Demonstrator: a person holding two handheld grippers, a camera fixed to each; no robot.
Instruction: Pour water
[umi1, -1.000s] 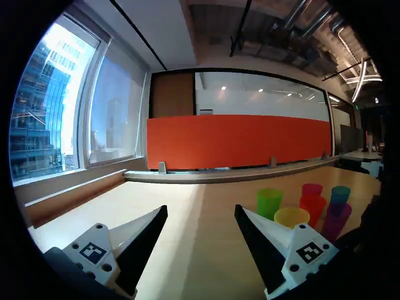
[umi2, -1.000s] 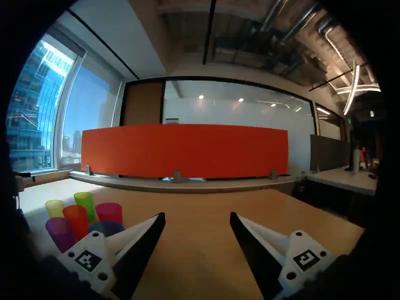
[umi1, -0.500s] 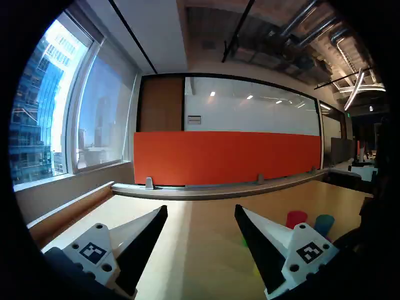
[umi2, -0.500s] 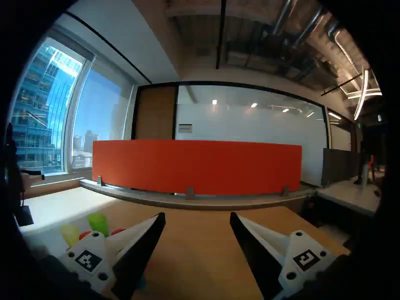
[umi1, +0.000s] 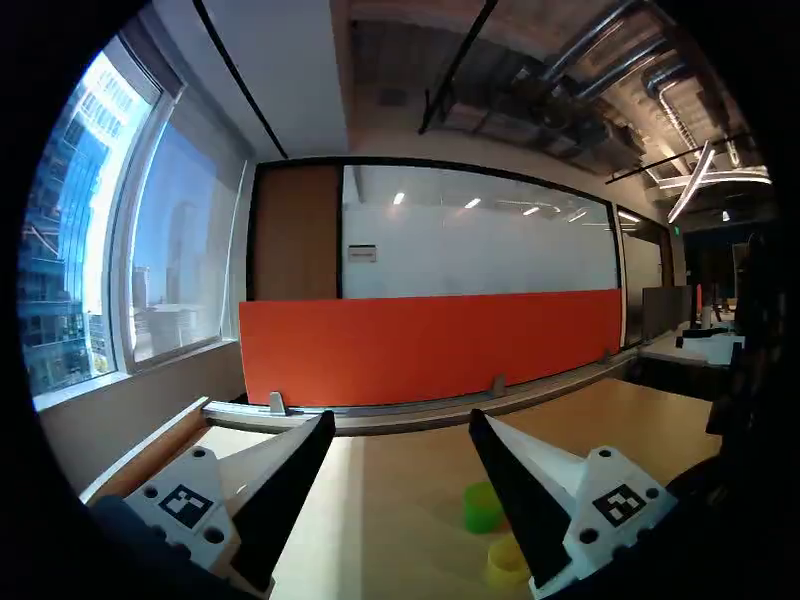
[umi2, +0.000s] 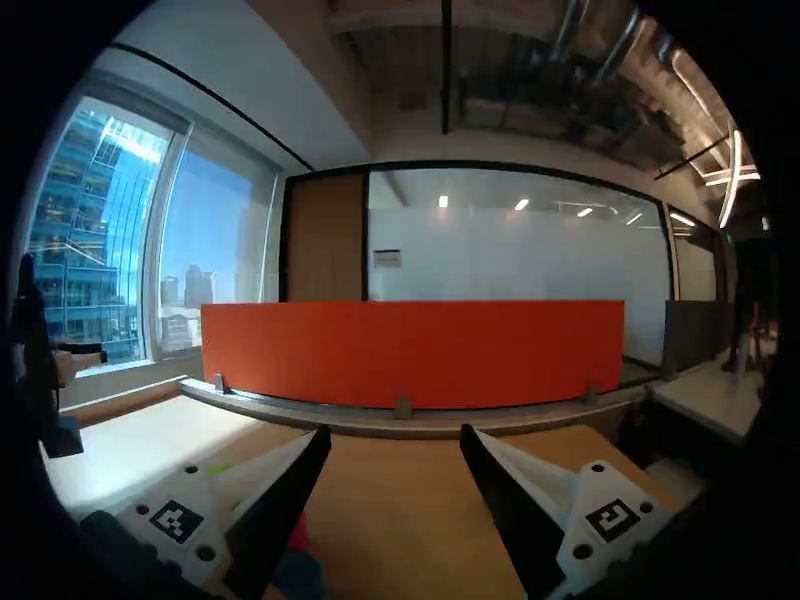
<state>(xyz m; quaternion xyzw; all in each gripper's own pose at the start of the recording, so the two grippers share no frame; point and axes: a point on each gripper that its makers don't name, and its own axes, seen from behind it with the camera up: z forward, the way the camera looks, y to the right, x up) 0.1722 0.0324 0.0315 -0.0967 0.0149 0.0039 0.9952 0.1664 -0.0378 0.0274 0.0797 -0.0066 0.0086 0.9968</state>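
In the left gripper view my left gripper (umi1: 398, 420) is open, nothing between its fingers, held above a wooden table (umi1: 400, 500). A green cup (umi1: 483, 506) and a yellow cup (umi1: 507, 562) stand low beside the right finger, which hides part of each. In the right gripper view my right gripper (umi2: 392, 432) is also open and holds nothing. A red cup (umi2: 298, 535) and a blue cup (umi2: 300, 578) peek out beside its left finger. The other gripper (umi2: 40, 370), with a hand on it, shows at the far left edge.
An orange divider panel (umi1: 430, 340) runs along the table's far edge, with a glass wall behind it. Big windows (umi1: 70, 250) line the left side. Another desk (umi2: 710, 395) stands off to the right.
Both views have tilted upward over the last second. The group of cups has slid down toward the bottom edge and is now mostly hidden behind the fingers. Both grippers stay open.
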